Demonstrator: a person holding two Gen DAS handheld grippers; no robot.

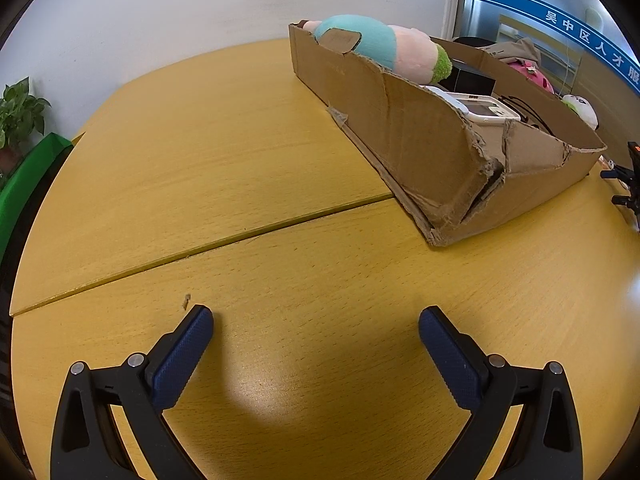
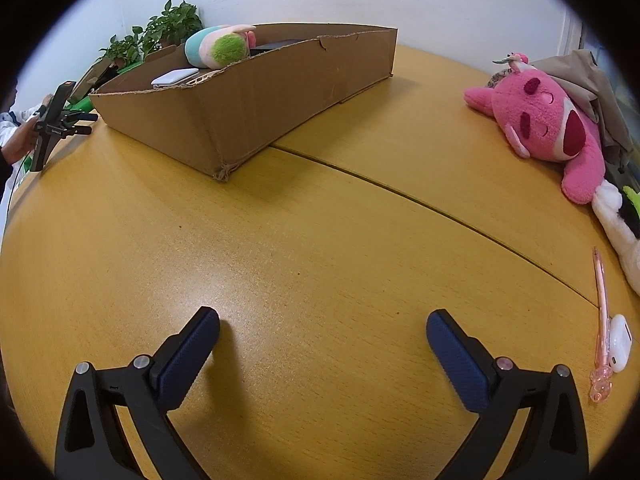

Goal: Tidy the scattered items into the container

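The torn brown cardboard box (image 2: 256,92) sits on the yellow wooden tabletop (image 2: 304,240), across its seam, and serves as the landmark. Inside it lie a pastel blue, pink and green plush toy (image 2: 216,46), a white flat device (image 2: 175,77) and a black block (image 1: 472,76); its near wall hides whatever lies lower down. Right of the box, well apart, a pink plush bear (image 2: 548,120) rests against a beige cloth (image 2: 588,80). Nearer, at the picture's right edge, lie a white plush toy (image 2: 616,220), cut off, a pink transparent pen (image 2: 600,320) and a white earbud case (image 2: 619,344) touching it. Left of the box stand green potted plants (image 2: 160,32). The left gripper (image 1: 316,332) and right gripper (image 2: 323,334) both hang over bare tabletop, jaws spread fully wide, holding nothing.
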